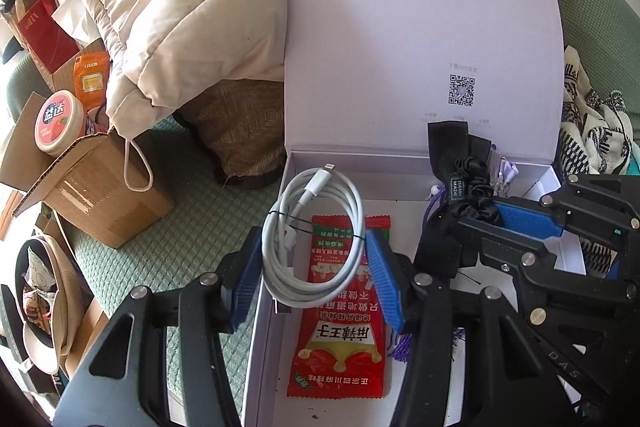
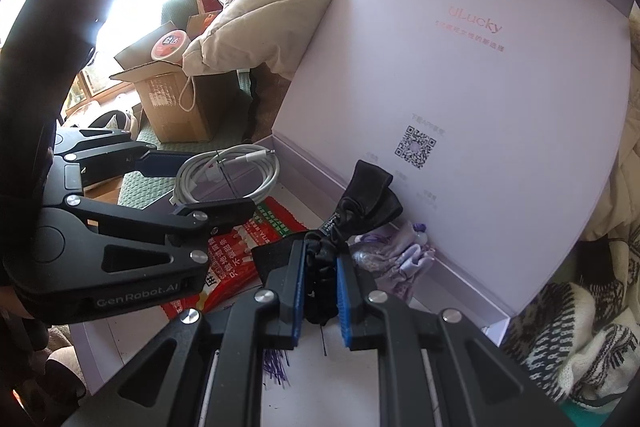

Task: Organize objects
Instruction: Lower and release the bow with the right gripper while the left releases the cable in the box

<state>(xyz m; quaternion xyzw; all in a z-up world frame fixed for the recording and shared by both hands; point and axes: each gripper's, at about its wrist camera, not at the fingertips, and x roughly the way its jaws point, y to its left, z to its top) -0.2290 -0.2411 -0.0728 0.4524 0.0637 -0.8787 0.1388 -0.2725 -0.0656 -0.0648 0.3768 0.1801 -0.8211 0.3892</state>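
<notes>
A: So, what do the left tongs [image 1: 314,269] have?
B: Their blue pads sit on either side of a coiled white cable [image 1: 316,235], pressing its loop, so they are clamped on it. It hangs over the left end of the open lilac box [image 1: 400,163], just above a red sauce packet [image 1: 340,327] that lies flat on the box floor

A: And the right tongs [image 2: 320,287]?
B: Pressed together on a black fabric hair tie [image 2: 356,211], a scrunched piece with a small label. It is inside the box too, near the back wall, right of the packet

A: Anything beside it?
B: A pale purple pouch [image 2: 394,255] lies against the back wall just to its right, and purple tassel threads [image 2: 276,365] show on the floor under the right tongs

A: Further out?
B: The box lid stands upright behind, with "uLucky" and a QR code printed on it. To the left there is a green quilted surface [image 1: 192,227], an open cardboard carton [image 1: 104,203] with a round pink-lidded tub [image 1: 60,123] on it, and a cream padded jacket [image 1: 192,7] lying behind. A black-and-white knit [image 2: 568,339] sits to the right of the box
</notes>
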